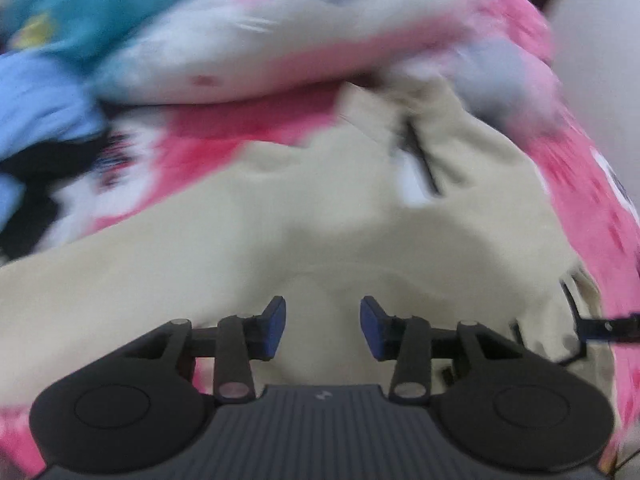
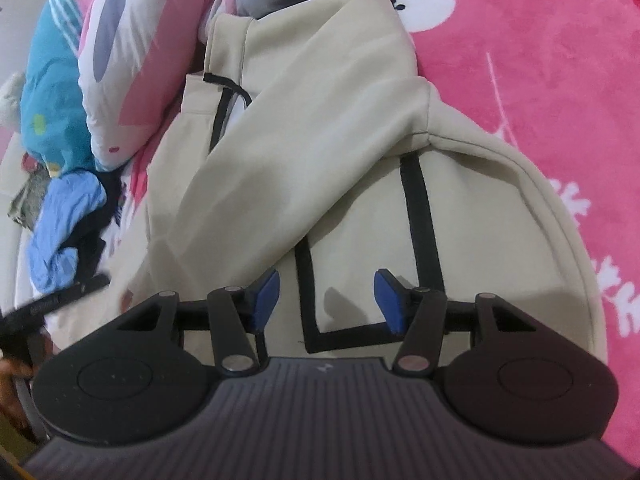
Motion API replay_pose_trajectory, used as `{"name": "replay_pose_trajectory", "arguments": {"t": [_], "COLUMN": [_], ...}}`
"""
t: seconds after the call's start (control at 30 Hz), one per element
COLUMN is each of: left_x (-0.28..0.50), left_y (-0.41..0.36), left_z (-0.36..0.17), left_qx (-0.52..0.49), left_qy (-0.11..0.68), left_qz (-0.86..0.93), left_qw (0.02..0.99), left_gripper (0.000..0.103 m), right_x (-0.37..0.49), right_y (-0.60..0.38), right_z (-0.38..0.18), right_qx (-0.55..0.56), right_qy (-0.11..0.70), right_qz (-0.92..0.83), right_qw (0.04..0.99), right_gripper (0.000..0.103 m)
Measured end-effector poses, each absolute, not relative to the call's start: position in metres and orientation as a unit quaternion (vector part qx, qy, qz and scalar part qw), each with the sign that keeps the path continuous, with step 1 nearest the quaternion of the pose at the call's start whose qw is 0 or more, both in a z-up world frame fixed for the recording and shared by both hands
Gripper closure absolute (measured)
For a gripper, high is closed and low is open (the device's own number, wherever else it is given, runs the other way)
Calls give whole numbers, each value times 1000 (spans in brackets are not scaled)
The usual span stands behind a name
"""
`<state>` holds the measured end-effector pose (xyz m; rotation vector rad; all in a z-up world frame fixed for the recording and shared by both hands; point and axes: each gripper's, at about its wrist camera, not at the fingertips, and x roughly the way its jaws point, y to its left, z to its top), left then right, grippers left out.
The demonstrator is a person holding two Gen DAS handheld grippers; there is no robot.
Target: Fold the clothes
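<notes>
A cream sweatshirt (image 2: 328,128) with black trim lines lies on a pink patterned blanket (image 2: 540,80), one sleeve folded diagonally across its body. My right gripper (image 2: 326,300) hovers open over the garment's near part, above a black stripe (image 2: 420,224), nothing between its blue pads (image 2: 266,296). The left wrist view is blurred: the same cream sweatshirt (image 1: 280,232) fills it, and my left gripper (image 1: 323,326) stands open just above the cloth, empty. The other gripper (image 1: 608,326) pokes in at the right edge there.
A pink-and-white quilt (image 2: 132,60) and a teal cushion (image 2: 52,92) are piled at the far left. A crumpled blue garment (image 2: 64,216) and a dark one (image 2: 96,236) lie beside the sweatshirt. A hand (image 2: 12,392) holds the other gripper's handle (image 2: 56,300) at the left edge.
</notes>
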<state>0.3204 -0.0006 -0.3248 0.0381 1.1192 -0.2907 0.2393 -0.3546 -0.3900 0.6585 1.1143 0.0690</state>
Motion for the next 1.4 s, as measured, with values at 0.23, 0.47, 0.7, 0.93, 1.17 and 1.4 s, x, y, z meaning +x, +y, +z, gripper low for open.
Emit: {"name": "replay_pose_trajectory", "arguments": {"t": [0.23,0.47,0.7,0.93,1.17,1.4], "left_x": [320,333,344,344,341,376], "left_y": [-15,-49,-112,-138,-145,-198], "left_z": [-364,-320,-337,-367,-350,-342], "left_qx": [55,42,36,65,49,14], "left_qy": [573,523,519,535,508,465], "left_qz": [-119,-158,-205,-195,-199,-255], "left_qw": [809,837,829,819,837,848], "left_gripper": [57,51,51,52,51,50], "right_x": [223,251,271,247,218,258], "right_y": [-361,-358,-379,-410,-432,-434], "right_z": [-378,-390,-411,-442,-407,-382], "right_qx": [140,-50,-46,17,41,71], "right_qy": [525,458,424,426,452,414], "right_qz": [6,5,-12,-86,-48,53], "right_qw": [839,887,904,900,890,906], "right_gripper": [51,51,95,95,77,77]}}
